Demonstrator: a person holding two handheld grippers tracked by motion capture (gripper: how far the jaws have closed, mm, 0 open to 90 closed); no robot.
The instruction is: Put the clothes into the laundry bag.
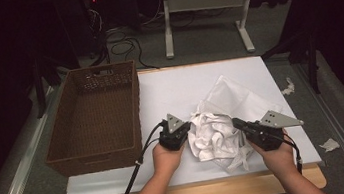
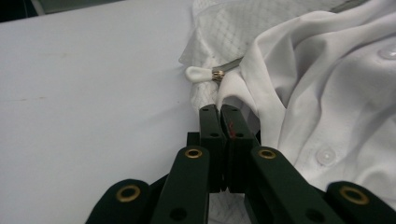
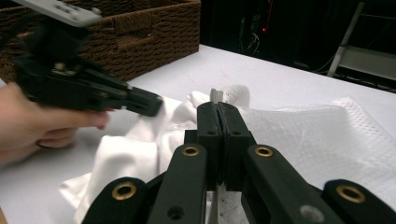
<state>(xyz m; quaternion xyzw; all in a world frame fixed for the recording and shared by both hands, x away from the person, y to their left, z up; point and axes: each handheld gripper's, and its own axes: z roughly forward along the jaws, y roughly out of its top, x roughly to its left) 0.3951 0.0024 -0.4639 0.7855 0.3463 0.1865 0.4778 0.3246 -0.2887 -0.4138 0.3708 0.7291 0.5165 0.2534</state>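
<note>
A crumpled white garment (image 1: 215, 134) with a mesh lining lies on the white table top (image 1: 183, 80), toward the front edge. My left gripper (image 1: 188, 127) meets its left side, and in the left gripper view (image 2: 219, 109) the jaws stand together, pinching a fold of the garment (image 2: 327, 93). A white cord end with a metal ferrule (image 2: 198, 73) lies just past them. My right gripper (image 1: 235, 122) is at the garment's right side. Its jaws (image 3: 217, 106) are shut on a thin edge of the garment (image 3: 140, 149). Across the cloth the left gripper (image 3: 156, 105) is also seen.
A brown wicker basket (image 1: 94, 112) stands on the table's left side, its wall (image 3: 140, 32) close behind the left hand. A desk frame (image 1: 203, 2) and cables lie on the floor beyond. Paper scraps (image 1: 330, 144) lie to the right of the table.
</note>
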